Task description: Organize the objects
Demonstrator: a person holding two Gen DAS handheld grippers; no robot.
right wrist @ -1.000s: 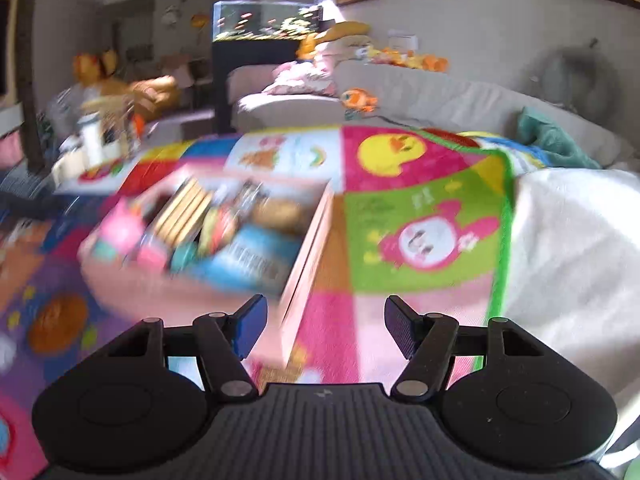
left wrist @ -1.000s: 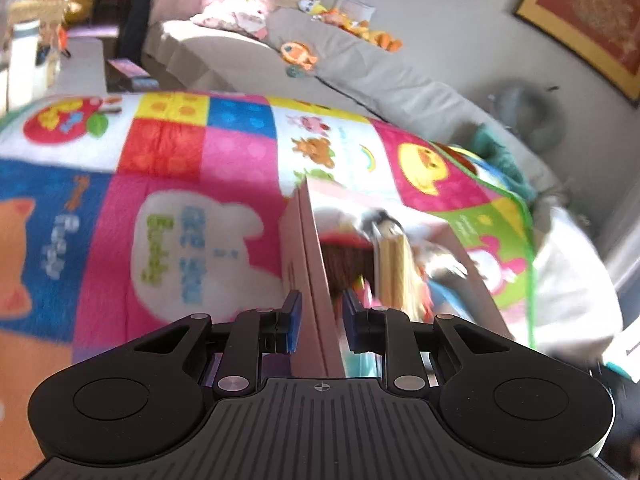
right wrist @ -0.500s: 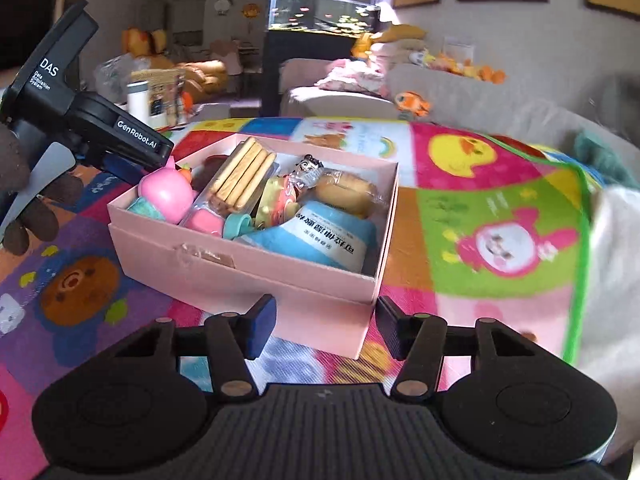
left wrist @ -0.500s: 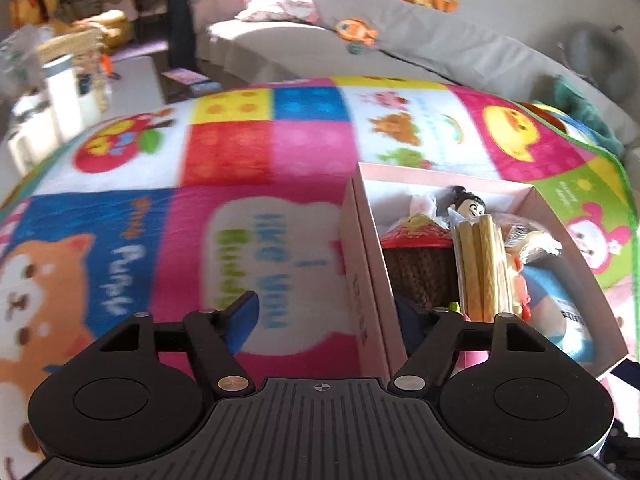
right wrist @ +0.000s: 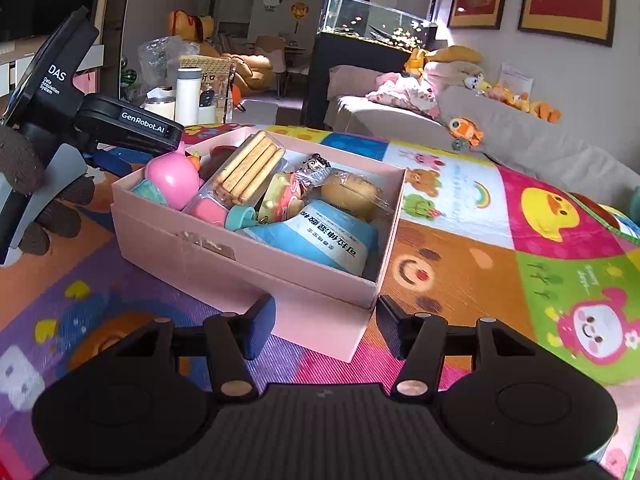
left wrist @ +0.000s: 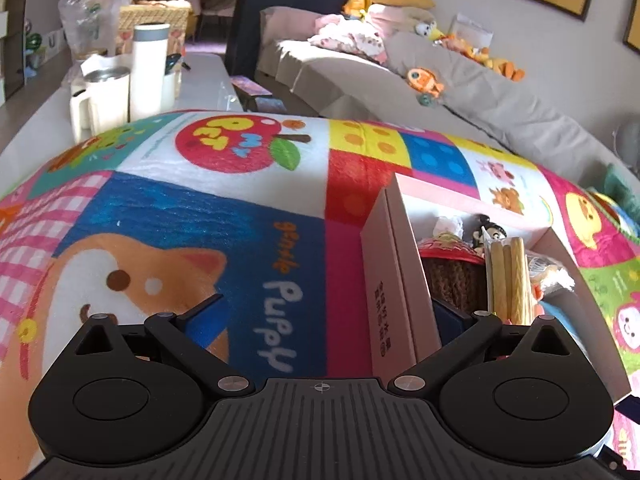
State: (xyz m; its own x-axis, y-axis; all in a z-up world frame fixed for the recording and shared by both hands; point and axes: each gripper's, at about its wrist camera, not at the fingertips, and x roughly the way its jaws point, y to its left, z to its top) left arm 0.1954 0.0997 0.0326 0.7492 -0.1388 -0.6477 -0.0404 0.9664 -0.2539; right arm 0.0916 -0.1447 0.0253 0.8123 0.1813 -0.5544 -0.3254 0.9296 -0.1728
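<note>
Straddling the pink box (left wrist: 394, 280), left tongs (left wrist: 326, 312) gape wide

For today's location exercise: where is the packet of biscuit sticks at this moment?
In the right wrist view the packet of biscuit sticks lies inside the pink box, left of centre, between the pink toy and the wrapped bun.

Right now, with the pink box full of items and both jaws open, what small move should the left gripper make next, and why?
Probably draw the left gripper straight back from the pink box. Its jaws are open and straddle the box's near wall, one finger inside beside the biscuit sticks. The box rests flat on the play mat, so backing out avoids nudging it.
</note>
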